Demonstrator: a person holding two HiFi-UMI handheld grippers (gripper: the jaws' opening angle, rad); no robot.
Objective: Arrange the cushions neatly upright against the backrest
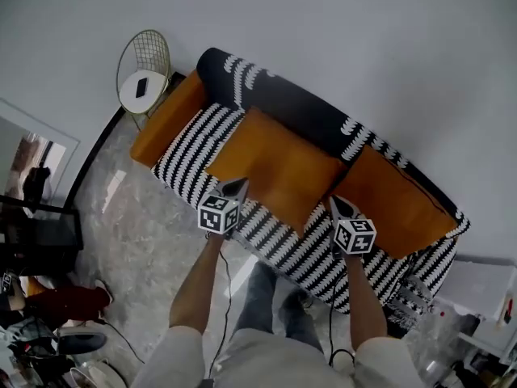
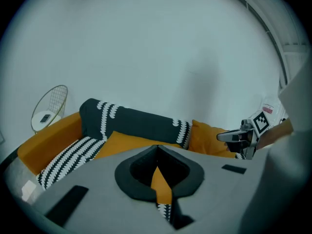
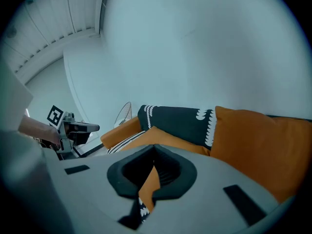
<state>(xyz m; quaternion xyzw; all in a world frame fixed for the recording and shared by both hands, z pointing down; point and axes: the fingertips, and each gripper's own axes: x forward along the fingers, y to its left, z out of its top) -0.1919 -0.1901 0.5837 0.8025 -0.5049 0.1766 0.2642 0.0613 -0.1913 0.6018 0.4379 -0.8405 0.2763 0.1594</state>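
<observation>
A sofa with a black-and-white striped seat and a dark backrest stands against the wall. One orange cushion lies flat on the middle of the seat. A second orange cushion leans upright against the backrest at the right. My left gripper hovers shut and empty at the flat cushion's near edge. My right gripper hangs shut and empty between the two cushions. The flat cushion lies beyond the left gripper. The upright cushion stands to the right of the right gripper.
A round wire side table with a small dark object on it stands by the sofa's orange left armrest. Pale marbled floor lies in front. Dark clutter sits at the left, and white furniture stands beyond the sofa's right end.
</observation>
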